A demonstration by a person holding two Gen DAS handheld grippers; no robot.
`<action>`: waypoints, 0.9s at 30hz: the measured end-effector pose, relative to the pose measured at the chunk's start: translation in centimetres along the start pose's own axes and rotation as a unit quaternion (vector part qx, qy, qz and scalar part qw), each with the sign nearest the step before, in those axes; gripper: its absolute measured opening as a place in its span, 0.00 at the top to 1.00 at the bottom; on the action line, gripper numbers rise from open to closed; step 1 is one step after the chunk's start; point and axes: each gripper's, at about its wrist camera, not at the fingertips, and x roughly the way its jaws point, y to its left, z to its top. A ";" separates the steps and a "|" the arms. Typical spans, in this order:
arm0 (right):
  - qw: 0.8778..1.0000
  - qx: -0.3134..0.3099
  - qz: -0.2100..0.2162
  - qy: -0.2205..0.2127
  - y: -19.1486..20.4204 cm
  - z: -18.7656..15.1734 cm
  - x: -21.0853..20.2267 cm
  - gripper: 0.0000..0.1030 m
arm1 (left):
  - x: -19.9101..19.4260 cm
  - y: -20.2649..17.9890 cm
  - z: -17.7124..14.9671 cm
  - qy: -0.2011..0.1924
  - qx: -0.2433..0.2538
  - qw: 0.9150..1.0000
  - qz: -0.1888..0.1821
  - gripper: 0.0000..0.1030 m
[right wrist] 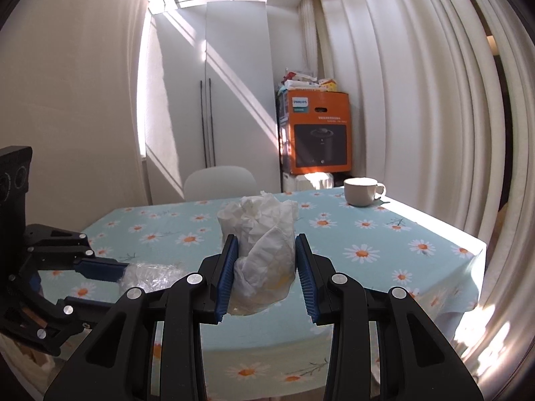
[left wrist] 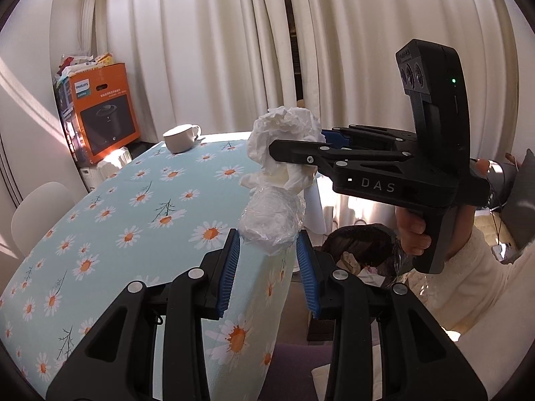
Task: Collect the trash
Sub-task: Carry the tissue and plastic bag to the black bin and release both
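The left gripper (left wrist: 267,254) clamps a crumpled clear plastic-film ball (left wrist: 271,224) between its blue pads; the right gripper (right wrist: 266,269) pinches a crumpled white tissue wad (right wrist: 264,234). Both hang beyond the daisy-print tablecloth's (left wrist: 133,200) edge, seemingly for dropping into the dark-lined trash bin (left wrist: 361,250) beneath the fingertips.

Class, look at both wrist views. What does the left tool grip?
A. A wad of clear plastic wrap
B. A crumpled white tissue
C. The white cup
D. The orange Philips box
A: the left tool is shut on the wad of clear plastic wrap, while the crumpled white tissue sits in the right tool and the white cup stands untouched on the table.
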 end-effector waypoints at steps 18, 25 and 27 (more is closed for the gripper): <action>0.978 0.087 -0.173 0.076 -13.3 -10.5 -6.2 0.68 | 12.3 -8.2 3.8 0.095 0.084 0.982 -0.142 0.65; 0.959 0.129 -0.211 0.139 -18.3 -16.1 -4.0 0.68 | 18.2 -9.9 3.7 0.144 0.105 0.968 -0.174 0.73; 0.954 0.139 -0.215 0.155 -19.4 -17.4 -3.2 0.68 | 20.1 -10.0 3.6 0.161 0.104 0.964 -0.183 0.79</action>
